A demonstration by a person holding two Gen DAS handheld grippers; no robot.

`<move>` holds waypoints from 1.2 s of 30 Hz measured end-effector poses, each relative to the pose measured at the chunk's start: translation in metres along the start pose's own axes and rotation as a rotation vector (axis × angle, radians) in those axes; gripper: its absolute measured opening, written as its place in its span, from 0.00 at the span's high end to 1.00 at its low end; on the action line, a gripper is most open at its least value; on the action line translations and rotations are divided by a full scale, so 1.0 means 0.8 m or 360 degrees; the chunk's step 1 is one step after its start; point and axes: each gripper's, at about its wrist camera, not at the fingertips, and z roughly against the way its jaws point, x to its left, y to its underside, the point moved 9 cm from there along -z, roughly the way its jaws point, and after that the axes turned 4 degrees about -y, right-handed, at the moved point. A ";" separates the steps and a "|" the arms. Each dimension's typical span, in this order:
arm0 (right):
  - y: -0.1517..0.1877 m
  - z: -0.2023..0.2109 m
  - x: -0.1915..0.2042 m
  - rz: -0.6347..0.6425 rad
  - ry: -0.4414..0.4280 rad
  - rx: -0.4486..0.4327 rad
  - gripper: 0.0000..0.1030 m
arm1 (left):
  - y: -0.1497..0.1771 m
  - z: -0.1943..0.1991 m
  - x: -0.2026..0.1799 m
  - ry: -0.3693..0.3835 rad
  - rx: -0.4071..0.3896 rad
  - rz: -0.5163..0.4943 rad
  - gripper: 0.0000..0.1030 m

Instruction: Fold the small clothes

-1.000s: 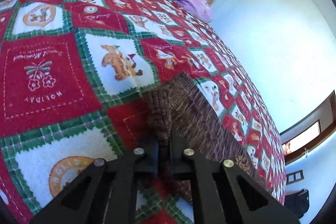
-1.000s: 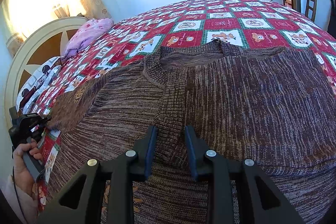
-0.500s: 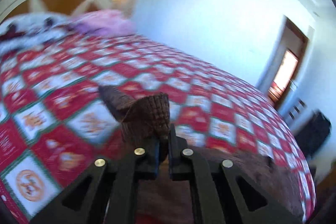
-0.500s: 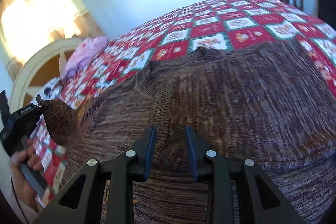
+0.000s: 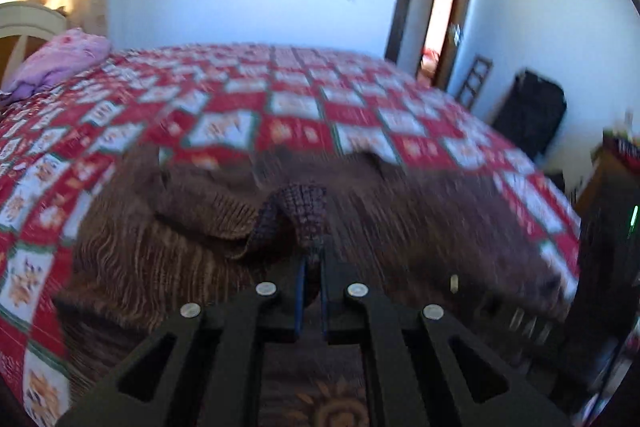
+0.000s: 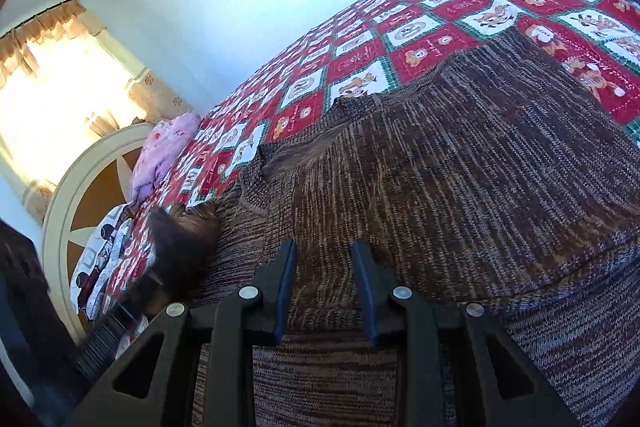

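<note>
A brown knitted sweater (image 6: 460, 179) lies spread on the bed's red patchwork quilt (image 6: 420, 23). My left gripper (image 5: 311, 267) is shut on the sweater's sleeve cuff (image 5: 304, 211) and holds it lifted over the sweater's body (image 5: 420, 223). In the right wrist view the left gripper (image 6: 156, 279) shows blurred at the left with the sleeve (image 6: 180, 239) raised. My right gripper (image 6: 323, 259) is open and empty, low over the sweater's lower part.
A pink pillow (image 5: 64, 61) and a cream headboard (image 6: 68, 203) are at the bed's head. A doorway (image 5: 436, 23), a wooden chair (image 5: 474, 83) and a dark bag (image 5: 528, 111) stand beyond the bed's far side. A bright curtained window (image 6: 52, 83) is behind the headboard.
My left gripper has lifted the sleeve cuff off the quilt and swung it over the sweater's body. My right gripper has tilted but stays open over the sweater.
</note>
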 end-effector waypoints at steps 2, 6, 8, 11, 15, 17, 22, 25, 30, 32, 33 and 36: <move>0.000 -0.001 -0.001 -0.0016 -0.0014 0.0007 0.70 | 0.005 -0.002 -0.006 -0.0023 0.0062 -0.0033 0.92; 0.000 -0.001 -0.002 -0.0029 -0.0024 0.0009 0.70 | 0.020 0.022 -0.002 -0.0010 0.0147 -0.0071 0.63; 0.000 -0.002 -0.002 -0.0027 -0.0020 0.0012 0.70 | 0.029 0.044 0.011 -0.0061 0.0096 -0.0067 0.29; 0.000 -0.003 -0.003 -0.0030 -0.0014 0.0024 0.70 | 0.053 0.069 0.059 -0.0165 0.0075 0.0107 0.24; -0.002 -0.010 0.009 0.0096 0.0146 0.0106 0.70 | 0.093 0.064 0.126 -0.0238 0.0131 0.0431 0.25; -0.007 -0.009 0.037 0.0212 0.0137 0.0130 0.69 | 0.093 0.070 0.127 -0.0184 0.0038 0.0461 0.24; -0.018 -0.011 0.135 0.0603 -0.0016 0.0049 0.22 | 0.096 0.054 0.098 -0.0273 0.0121 0.0233 0.02; 0.000 -0.043 0.176 0.1045 0.0076 0.0155 0.23 | 0.099 0.054 0.095 -0.0351 0.0145 0.0148 0.02; 0.033 -0.090 0.187 0.1449 0.0171 0.0310 0.26 | 0.100 0.065 0.105 -0.0231 0.0091 0.0256 0.02; 0.039 -0.110 0.179 0.1469 0.0179 0.0395 0.42 | 0.100 0.066 0.104 -0.0226 0.0079 0.0259 0.02; 0.043 -0.118 0.174 0.1471 0.0171 0.0454 0.50 | 0.099 0.065 0.103 -0.0230 0.0081 0.0254 0.02; 0.050 -0.133 0.166 0.1475 0.0141 0.0534 0.57 | 0.099 0.065 0.101 -0.0229 0.0078 0.0253 0.02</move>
